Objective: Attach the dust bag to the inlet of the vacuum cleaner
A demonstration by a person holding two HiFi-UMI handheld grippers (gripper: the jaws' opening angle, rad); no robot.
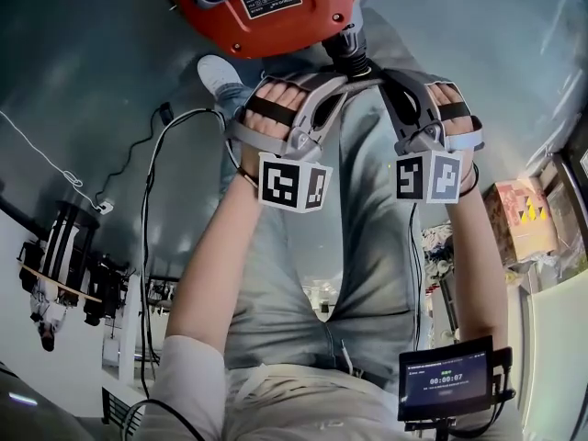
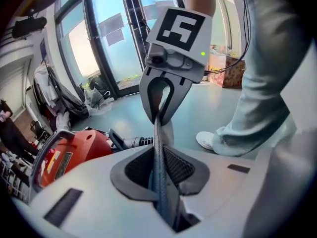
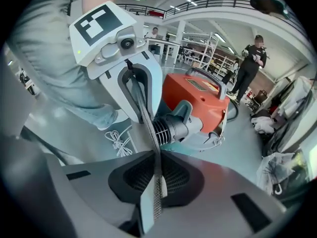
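The left hand-held gripper and right hand-held gripper each clamp the thin woven dust bag, stretched between them beside the orange vacuum cleaner's ribbed black inlet, upper centre; smooth floor lies open around.

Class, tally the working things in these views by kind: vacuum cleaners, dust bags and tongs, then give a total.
vacuum cleaner: 1
dust bag: 1
tongs: 2, left tongs and right tongs, both shut on the dust bag
total: 4
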